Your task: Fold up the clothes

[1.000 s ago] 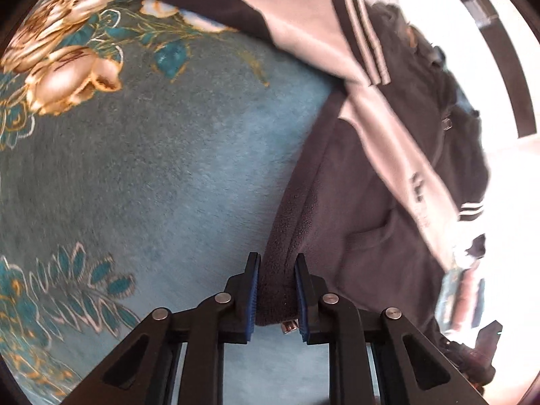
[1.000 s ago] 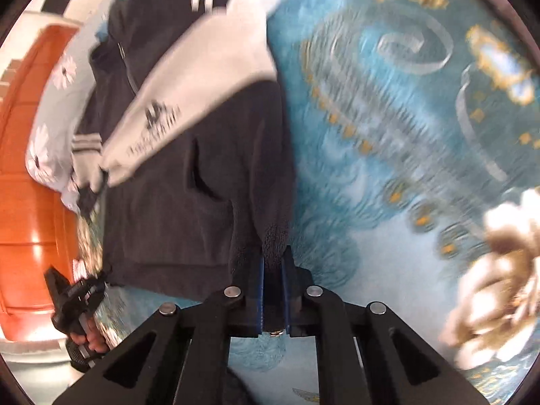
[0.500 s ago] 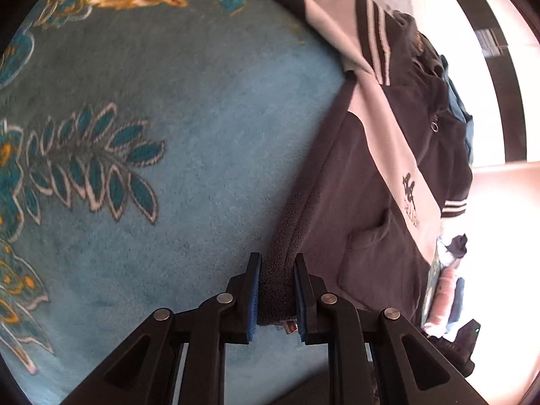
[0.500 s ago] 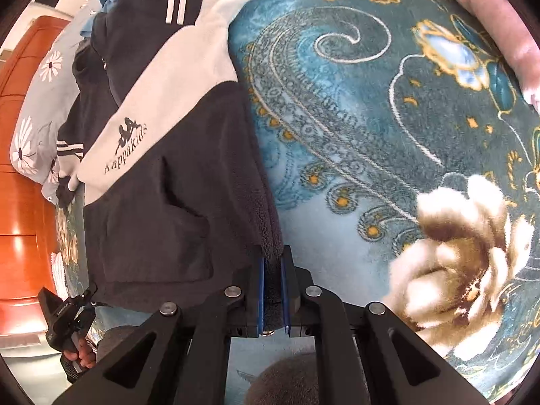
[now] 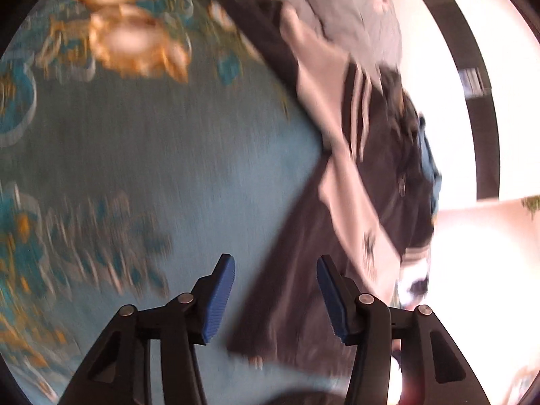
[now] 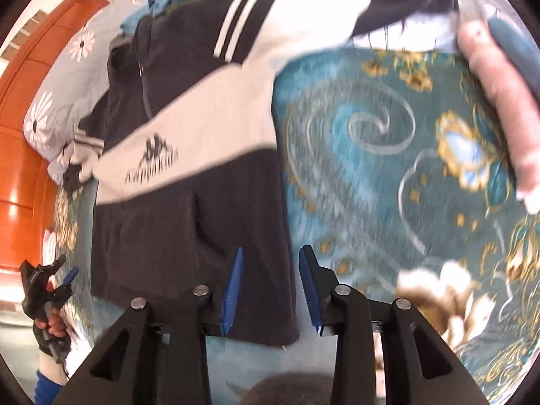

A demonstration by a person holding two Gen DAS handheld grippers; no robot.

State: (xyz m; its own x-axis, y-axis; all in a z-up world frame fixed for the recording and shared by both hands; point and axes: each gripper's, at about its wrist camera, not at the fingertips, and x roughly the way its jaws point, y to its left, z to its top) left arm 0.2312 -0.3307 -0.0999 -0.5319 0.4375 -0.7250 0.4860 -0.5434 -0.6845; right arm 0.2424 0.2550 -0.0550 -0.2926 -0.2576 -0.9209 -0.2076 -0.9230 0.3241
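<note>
Your left gripper [image 5: 275,295] and right gripper [image 6: 270,290] both gape, empty, over one black-and-white fleece jacket [image 6: 189,182] on the teal floral blanket [image 6: 388,175].

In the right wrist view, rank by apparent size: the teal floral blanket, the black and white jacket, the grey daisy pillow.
1. Black and white fleece jacket and teal floral blanket: they look alike in area, so no ranking between them.
2. Grey daisy-print pillow, clearly smallest, partly hidden by the jacket.
</note>
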